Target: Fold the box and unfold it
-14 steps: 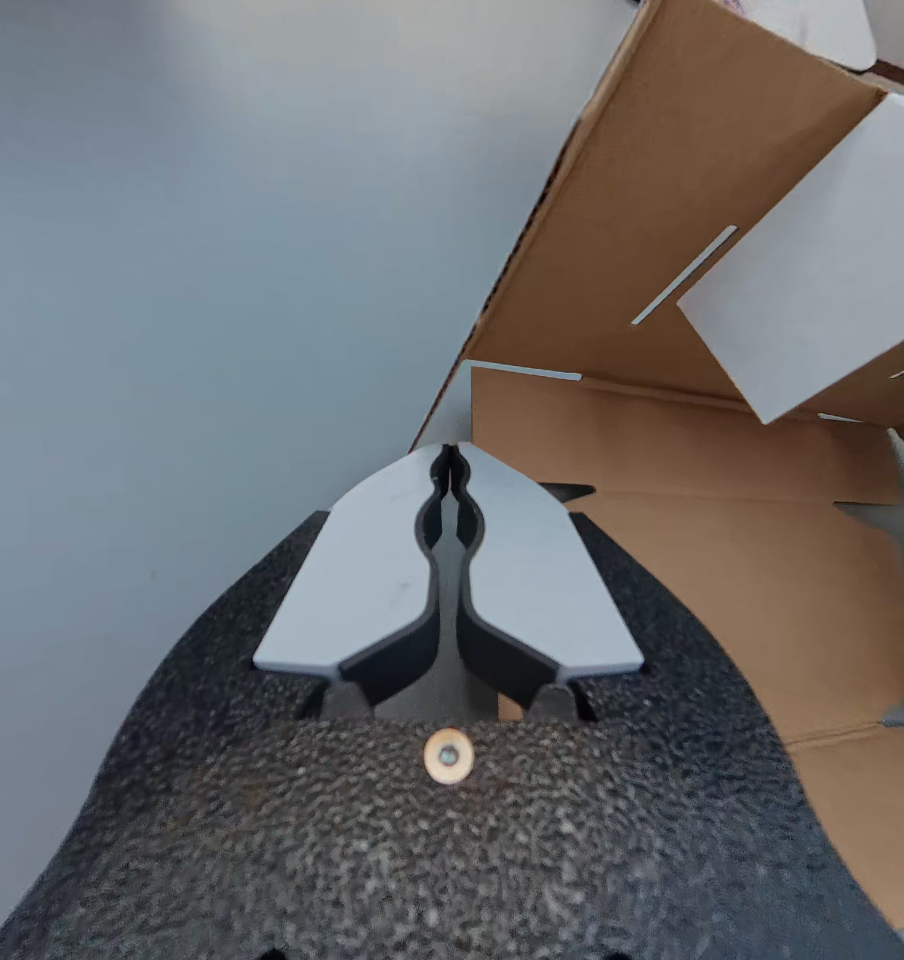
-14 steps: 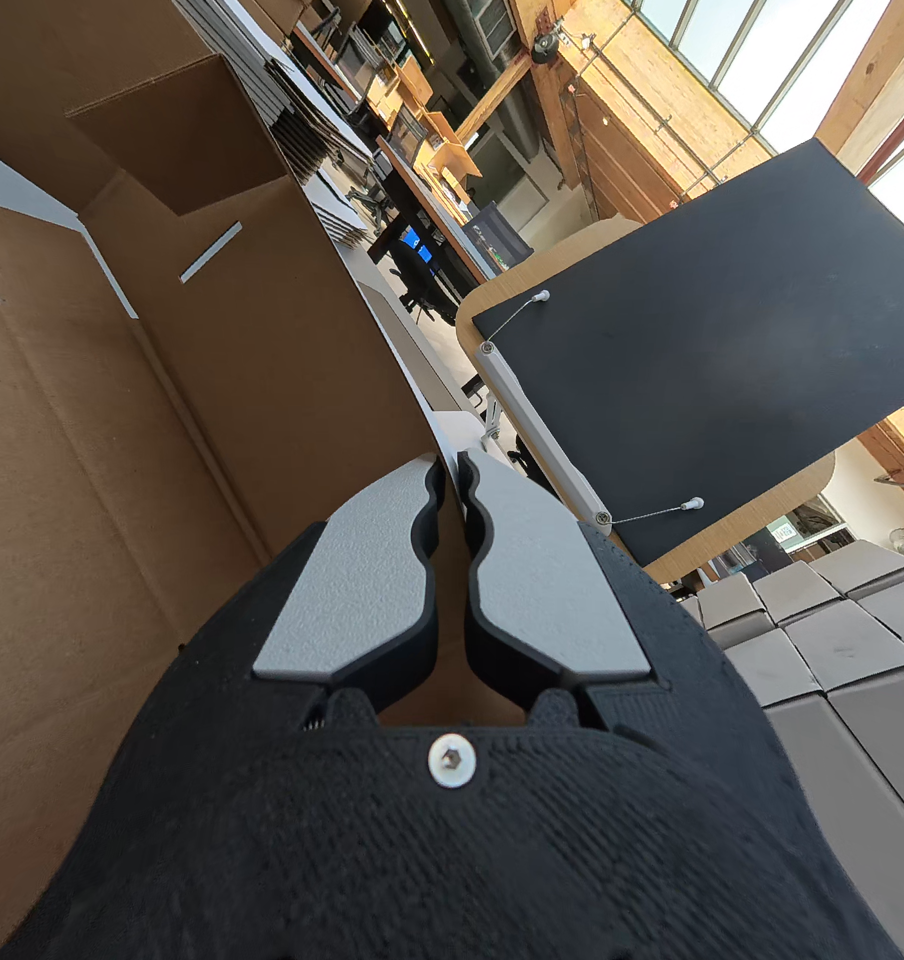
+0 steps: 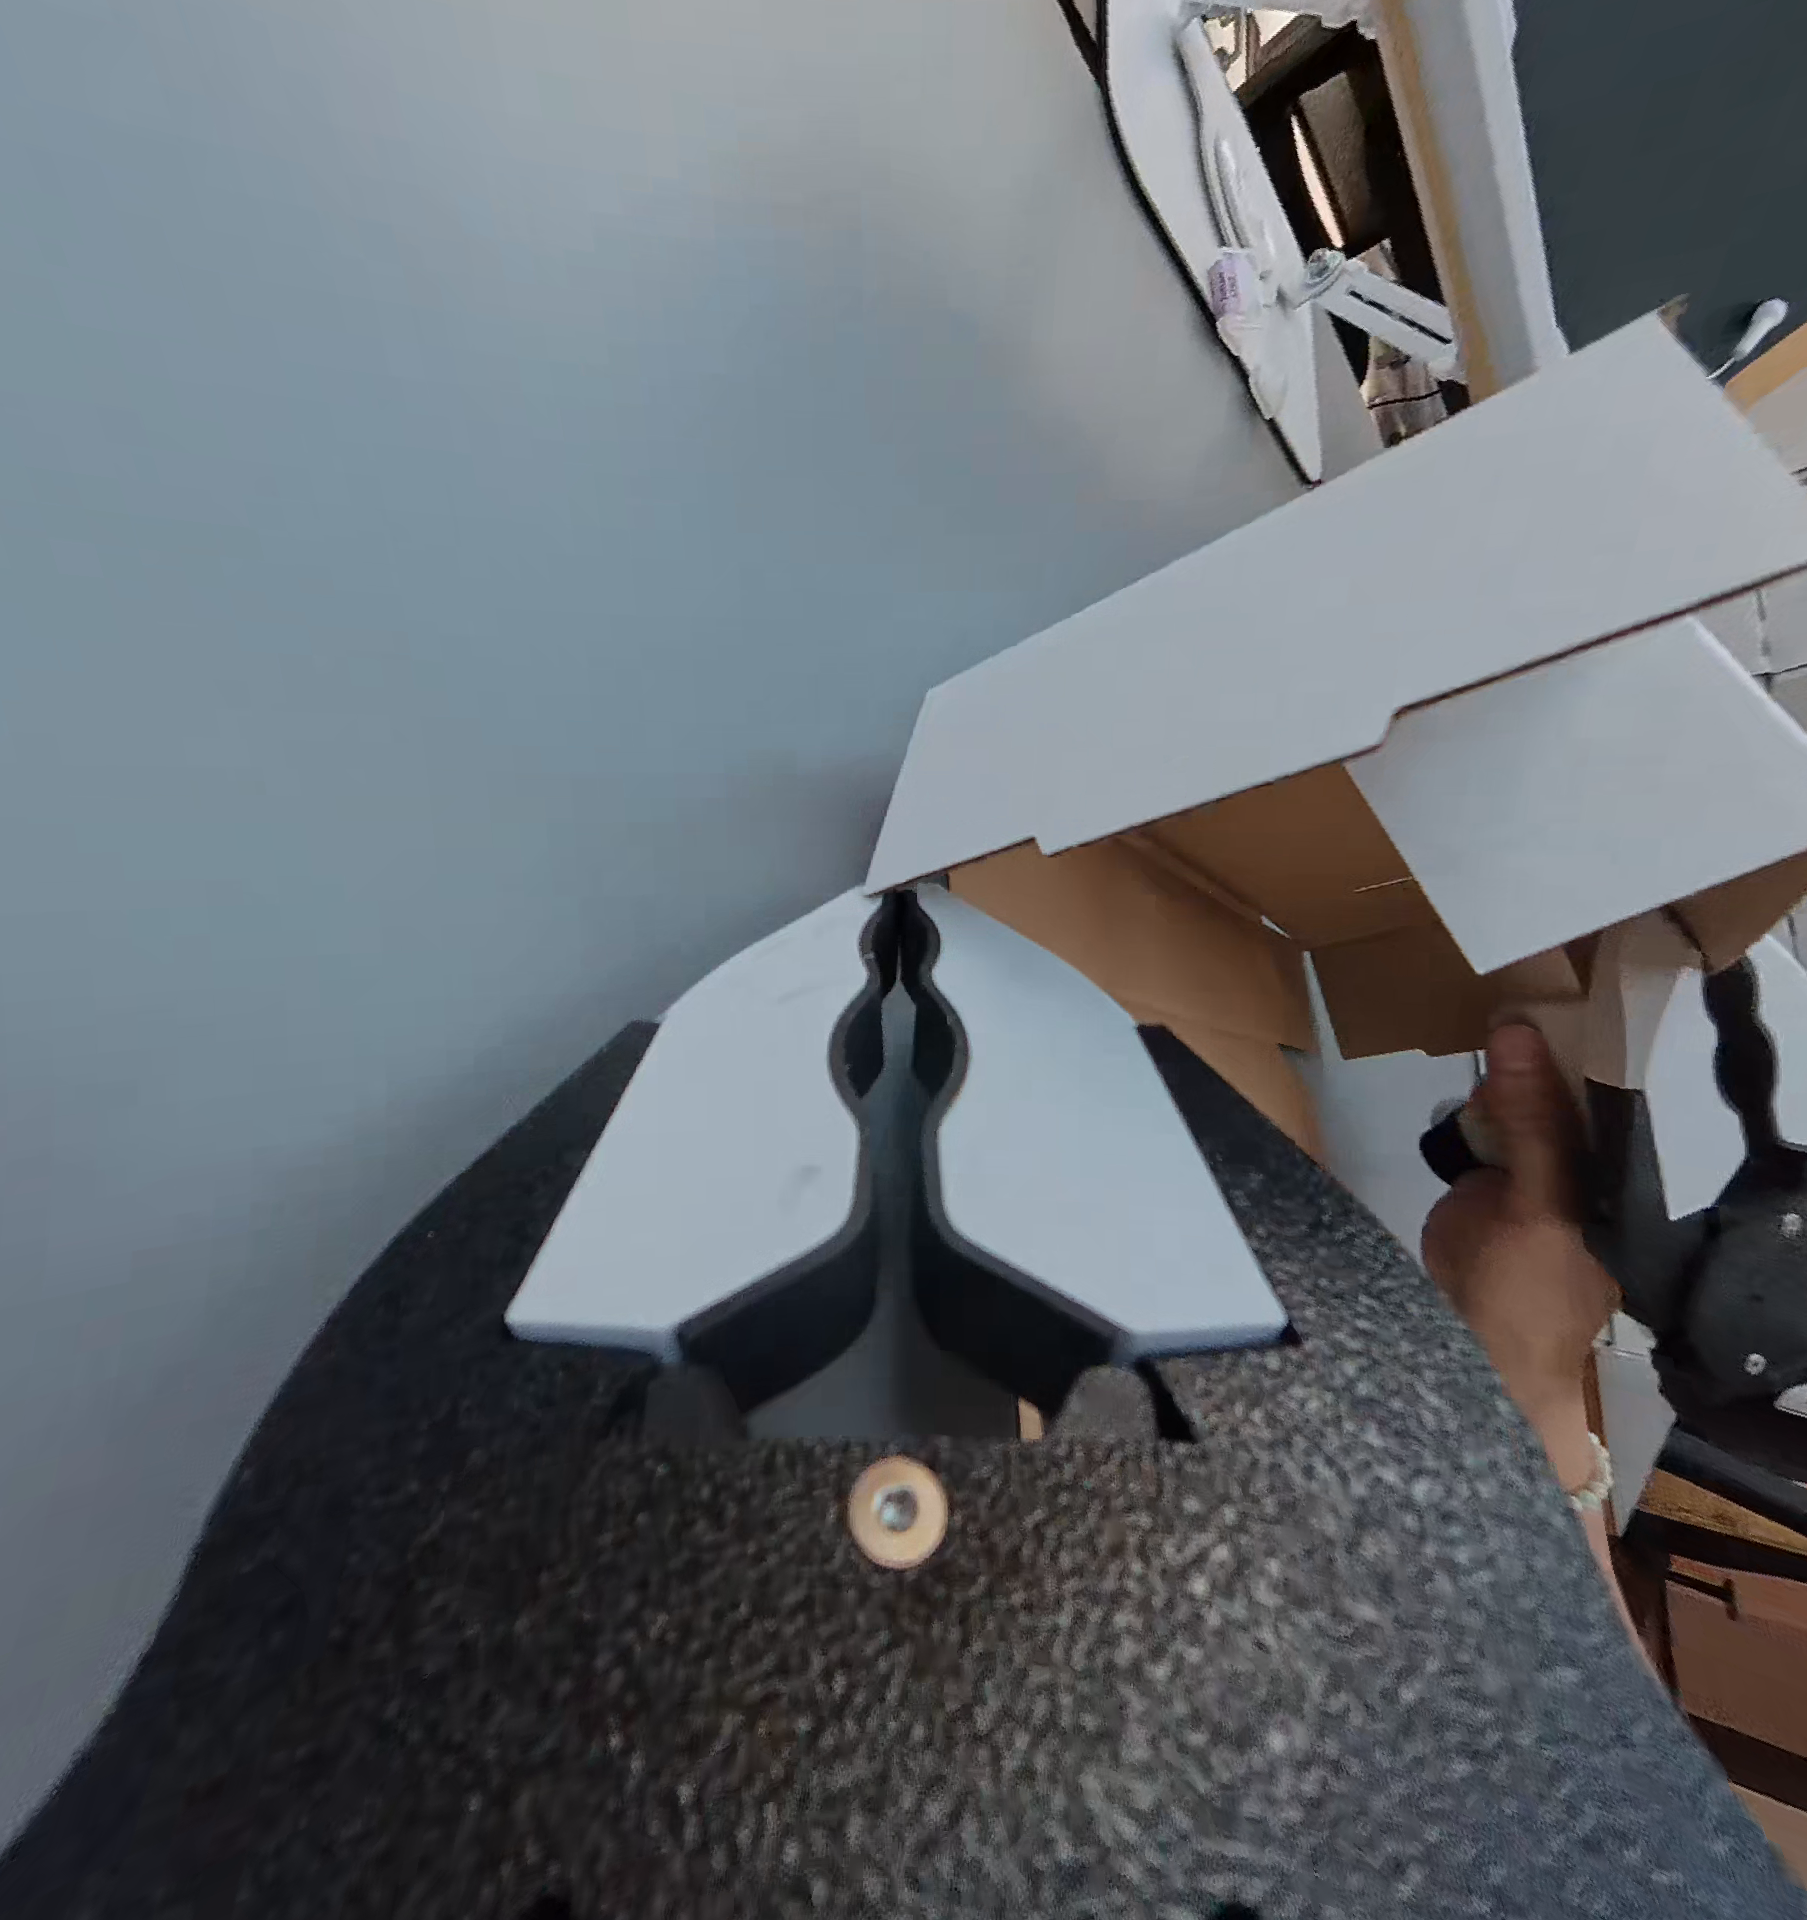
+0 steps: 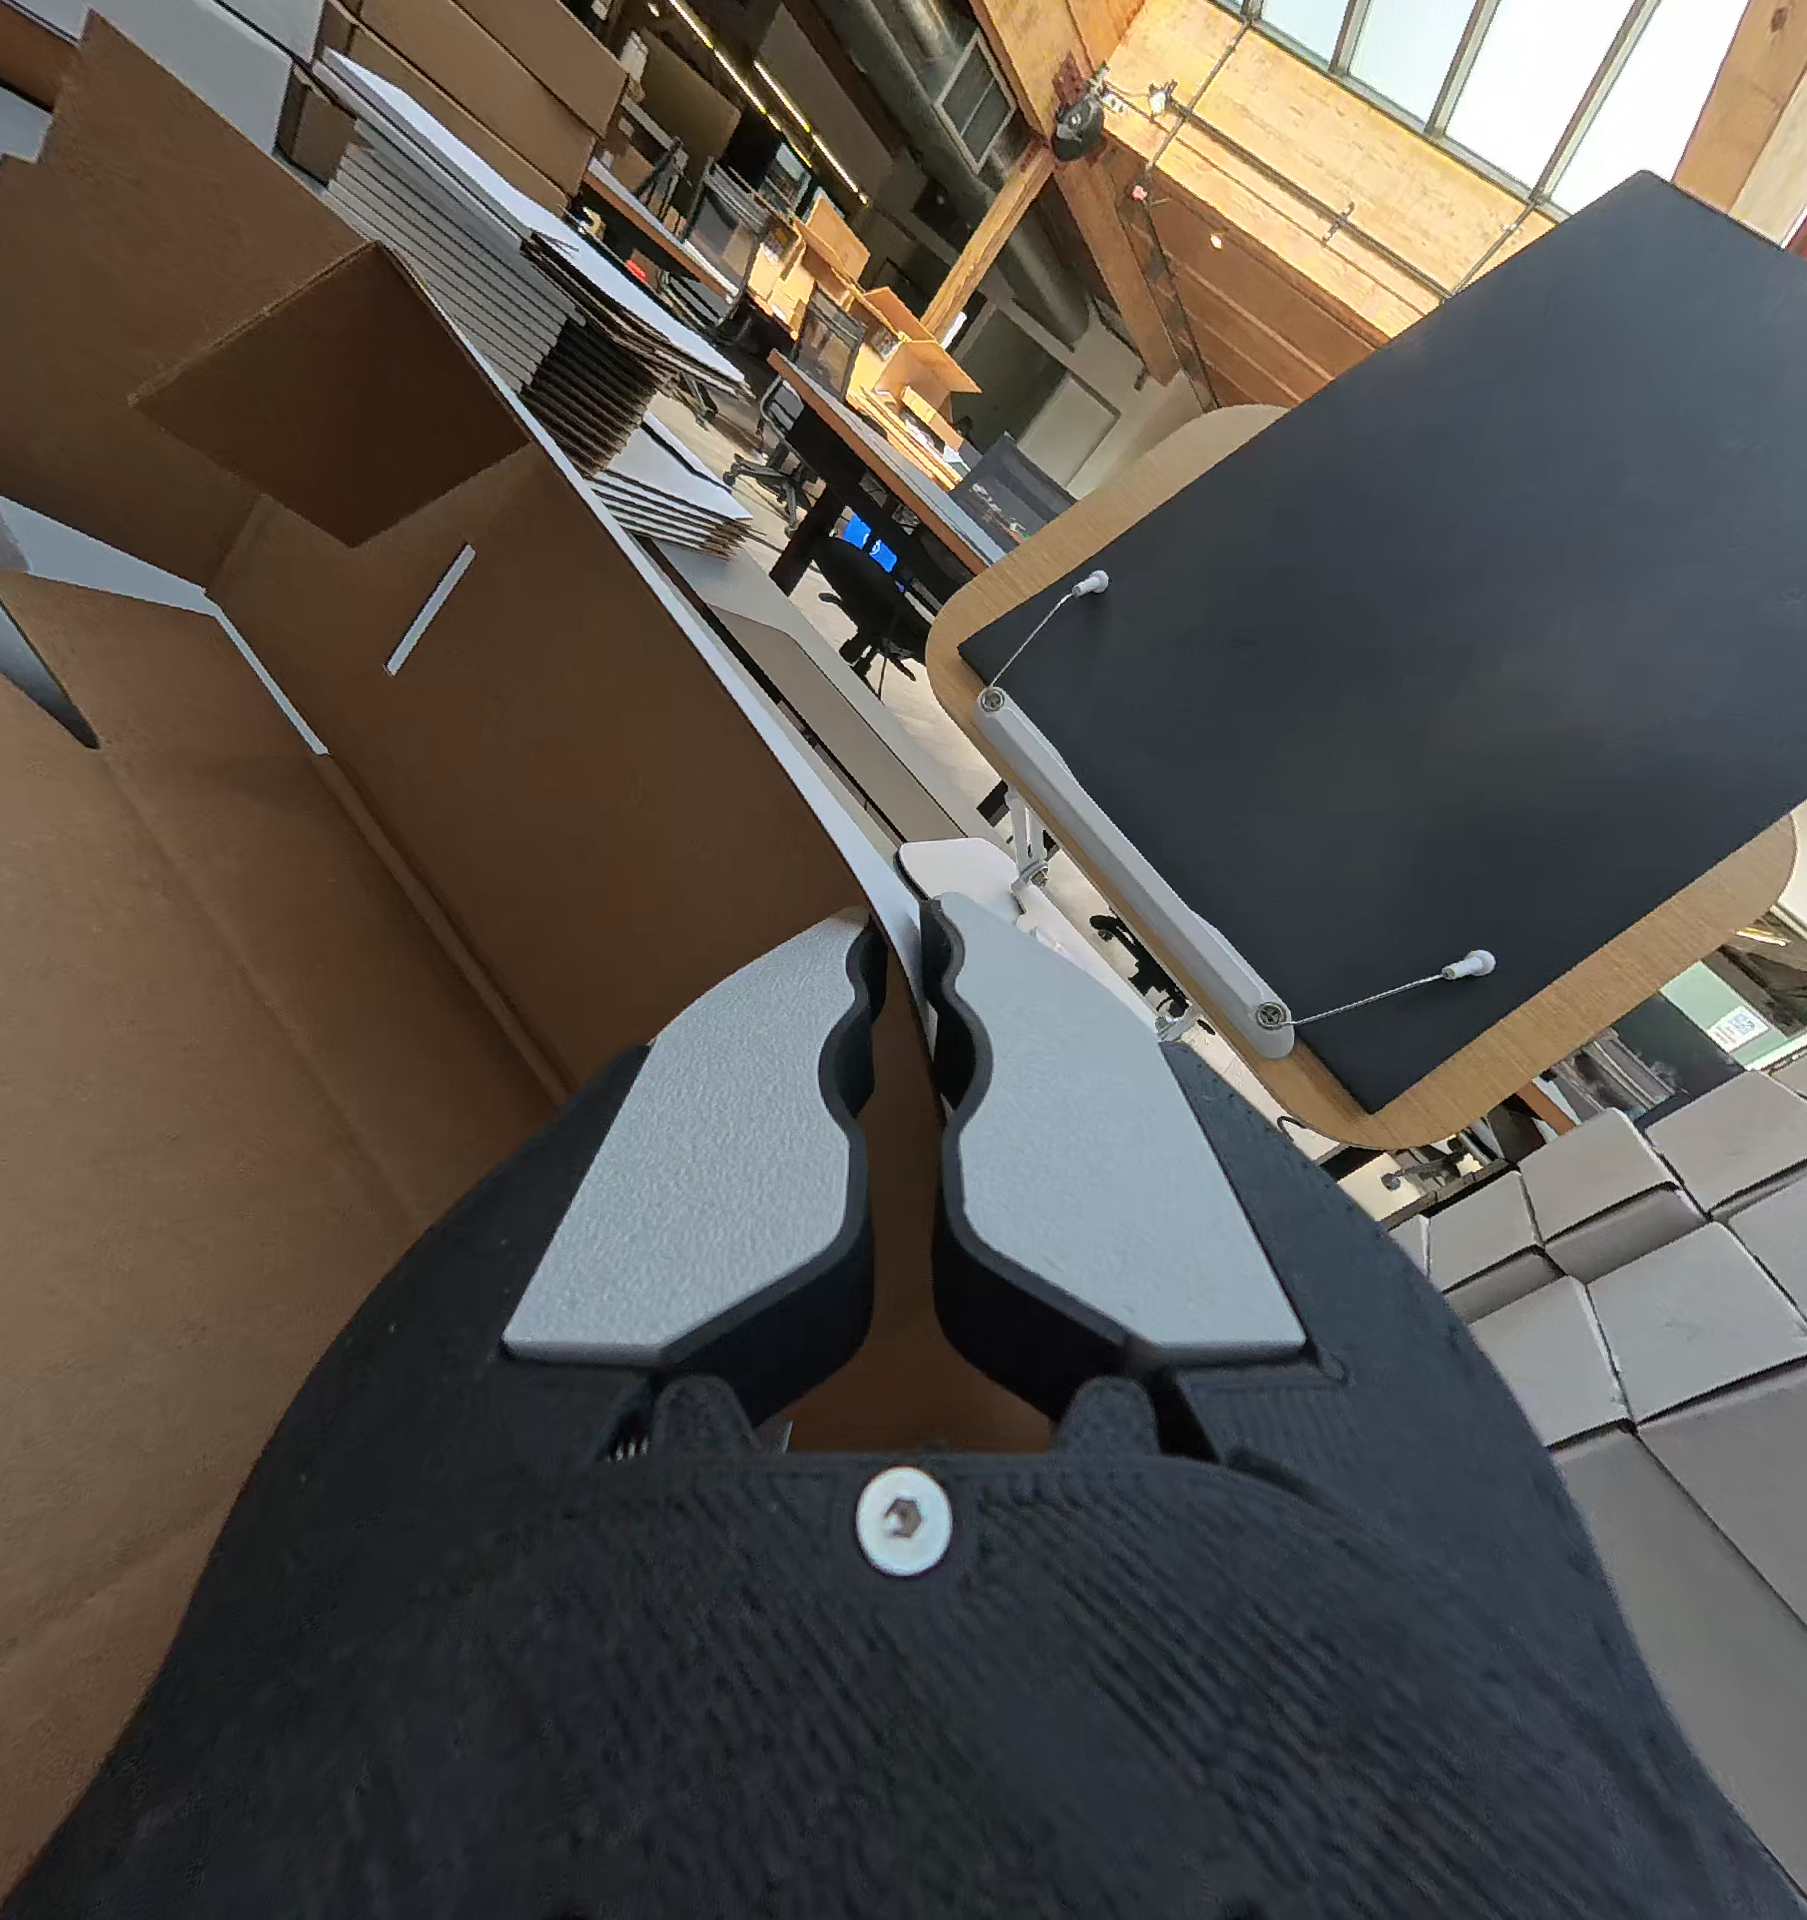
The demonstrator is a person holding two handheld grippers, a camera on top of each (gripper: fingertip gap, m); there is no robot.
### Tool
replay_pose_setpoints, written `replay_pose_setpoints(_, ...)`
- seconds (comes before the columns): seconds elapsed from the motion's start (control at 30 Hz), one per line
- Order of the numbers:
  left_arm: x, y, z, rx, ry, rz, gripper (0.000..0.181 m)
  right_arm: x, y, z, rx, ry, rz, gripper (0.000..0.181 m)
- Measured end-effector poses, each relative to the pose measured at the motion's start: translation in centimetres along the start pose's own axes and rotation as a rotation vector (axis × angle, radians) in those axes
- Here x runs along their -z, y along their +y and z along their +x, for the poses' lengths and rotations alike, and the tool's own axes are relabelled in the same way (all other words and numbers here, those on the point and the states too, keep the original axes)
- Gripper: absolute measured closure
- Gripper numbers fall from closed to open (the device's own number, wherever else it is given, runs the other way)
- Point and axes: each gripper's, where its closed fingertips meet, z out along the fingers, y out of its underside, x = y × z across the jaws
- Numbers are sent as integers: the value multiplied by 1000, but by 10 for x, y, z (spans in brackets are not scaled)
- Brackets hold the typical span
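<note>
The box [image 3: 1294, 644] is cardboard, white outside and brown inside, partly folded and held up off the grey table [image 3: 463, 520]. My left gripper [image 3: 897, 920] is shut, its tips pinching the box's near corner. My right gripper [image 4: 904, 935] is shut on the curved edge of a brown side panel of the box [image 4: 463, 831]. The right gripper also shows in the left wrist view [image 3: 1730, 997], at the box's far lower flap, with a hand [image 3: 1522, 1195] on it. A slotted panel and a raised flap [image 4: 338, 416] stand beyond the right gripper.
A black board with a wooden rim [image 4: 1450, 644] hangs close on the right. Several folded grey boxes [image 4: 1709, 1247] are stacked below it. Stacks of flat cardboard [image 4: 566, 343] lie behind the box. White fittings [image 3: 1242, 208] stand at the table's far edge.
The box has swung up and turned: the left view now shows its white outside instead of its brown inside. The right gripper and the hand have come into the left view.
</note>
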Motion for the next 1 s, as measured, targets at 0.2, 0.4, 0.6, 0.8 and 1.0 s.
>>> replay_pose_setpoints(0.2,0,2,6,39,71,-44,181,1,0,0,27,-10,13,174)
replay_pose_setpoints(0.4,2,4,8,91,126,-118,181,2,1,2,-12,-16,22,174)
replay_pose_setpoints(0.6,5,-8,26,287,289,0,181,2,1,3,-30,-7,23,174)
replay_pose_setpoints(0.8,8,-9,37,294,382,53,181,2,1,-3,25,-11,32,174)
replay_pose_setpoints(1.0,-4,7,51,-21,289,-42,181,1,-4,-11,67,-24,36,174)
